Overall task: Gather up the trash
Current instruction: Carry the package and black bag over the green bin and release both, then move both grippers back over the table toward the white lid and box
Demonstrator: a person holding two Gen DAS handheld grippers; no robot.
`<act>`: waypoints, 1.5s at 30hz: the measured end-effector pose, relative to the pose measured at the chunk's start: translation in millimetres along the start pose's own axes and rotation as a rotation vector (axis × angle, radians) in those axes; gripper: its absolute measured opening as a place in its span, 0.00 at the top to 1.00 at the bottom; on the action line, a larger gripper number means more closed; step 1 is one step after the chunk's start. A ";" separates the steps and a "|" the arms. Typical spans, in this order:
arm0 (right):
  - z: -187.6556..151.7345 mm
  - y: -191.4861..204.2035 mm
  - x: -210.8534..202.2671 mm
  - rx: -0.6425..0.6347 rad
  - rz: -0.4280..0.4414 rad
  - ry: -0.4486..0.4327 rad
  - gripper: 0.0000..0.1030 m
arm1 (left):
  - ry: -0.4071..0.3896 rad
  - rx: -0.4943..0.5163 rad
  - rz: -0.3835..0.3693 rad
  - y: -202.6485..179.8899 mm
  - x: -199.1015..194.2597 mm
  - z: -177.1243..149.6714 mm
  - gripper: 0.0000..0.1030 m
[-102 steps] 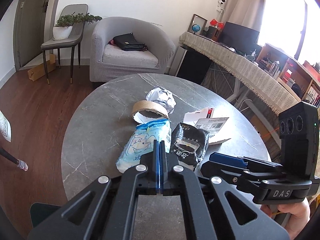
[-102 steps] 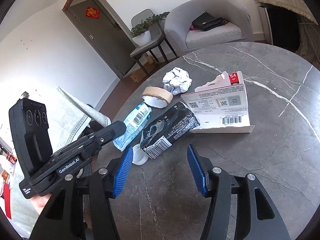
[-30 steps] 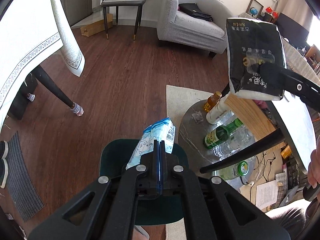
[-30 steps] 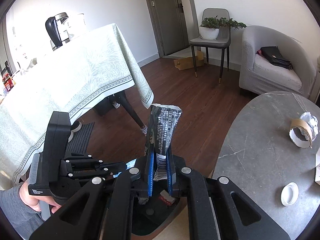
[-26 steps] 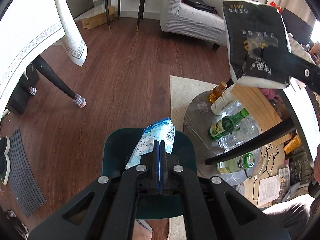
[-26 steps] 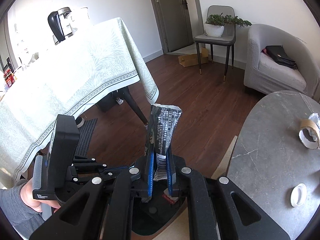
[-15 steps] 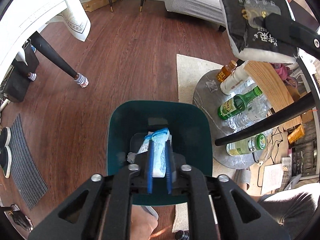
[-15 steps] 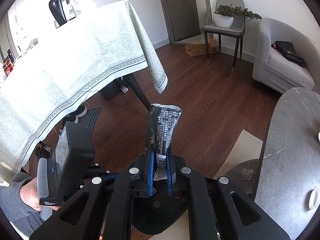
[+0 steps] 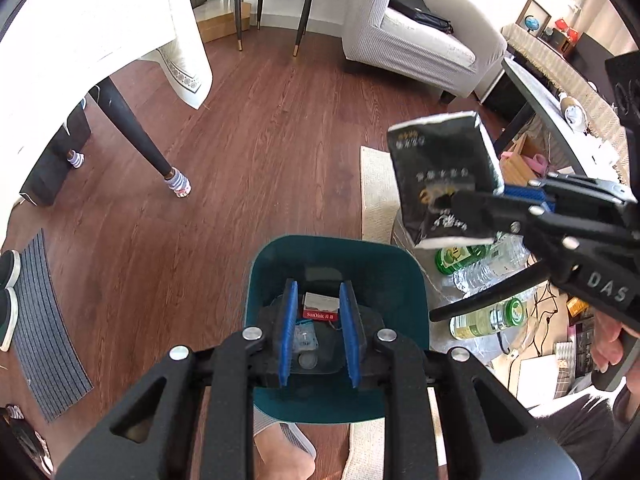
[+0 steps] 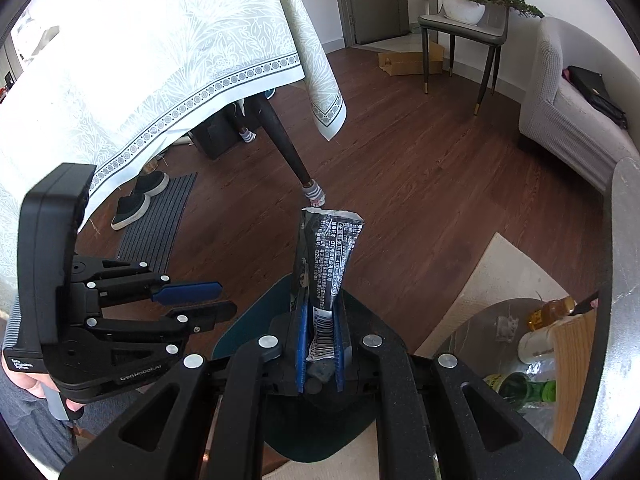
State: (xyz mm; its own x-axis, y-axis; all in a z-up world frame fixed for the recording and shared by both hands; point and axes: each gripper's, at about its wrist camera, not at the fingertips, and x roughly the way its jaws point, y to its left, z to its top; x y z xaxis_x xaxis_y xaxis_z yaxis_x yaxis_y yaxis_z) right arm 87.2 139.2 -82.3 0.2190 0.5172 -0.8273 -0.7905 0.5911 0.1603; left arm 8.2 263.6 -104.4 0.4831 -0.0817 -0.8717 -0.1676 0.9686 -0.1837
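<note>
Trash fills the bottom of the teal bin (image 9: 400, 272) that sits on the wooden floor (image 9: 248, 184) directly beneath the left hand-held gripper (image 9: 317, 334). Its jaws have just been opening and now stand apart with nothing between the blue pads (image 9: 287, 332); through the gap a small red-and-white card packet (image 9: 320, 308) and a pale blue wrapper (image 9: 305, 336) lie inside the bin.

To the right of and above that hand-held gripper, the right hand-held gripper (image 10: 318, 354) is clenched on a black snack bag (image 10: 326, 256). The bag stands upright from the pads, its torn top pointing away, its barcode end pinched between them. In the left wrist view the same bag (image 9: 440, 180) hangs over the bin's right rim, not yet inside.

Beyond the bin's right side, bottles (image 9: 480, 256) lie on a low round surface (image 10: 480, 332), next to a pale rug (image 9: 376, 196). Ahead of both hand-held grippers a table leg (image 9: 132, 128) reaches the floor under a white tablecloth (image 10: 160, 56), and a grey armchair (image 9: 412, 36) stands farther off.
</note>
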 end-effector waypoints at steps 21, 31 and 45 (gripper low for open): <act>-41.9 12.3 71.3 -0.078 -0.072 0.252 0.55 | -0.197 -0.028 -0.067 -8.3 -58.5 33.3 0.81; -34.9 5.5 48.0 -0.065 -0.039 0.188 0.55 | -0.250 -0.059 -0.080 -8.8 -73.7 49.8 0.81; -12.4 -10.9 -47.3 -0.031 -0.010 -0.066 0.55 | -0.342 -0.077 -0.121 -37.3 -90.1 72.0 0.81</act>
State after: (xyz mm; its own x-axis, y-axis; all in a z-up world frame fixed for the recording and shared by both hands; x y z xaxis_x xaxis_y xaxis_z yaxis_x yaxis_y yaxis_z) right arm 78.4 100.7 -51.6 0.2629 0.5518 -0.7914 -0.8055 0.5770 0.1348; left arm 32.8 251.7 13.7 0.7606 -0.0989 -0.6416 -0.1495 0.9351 -0.3213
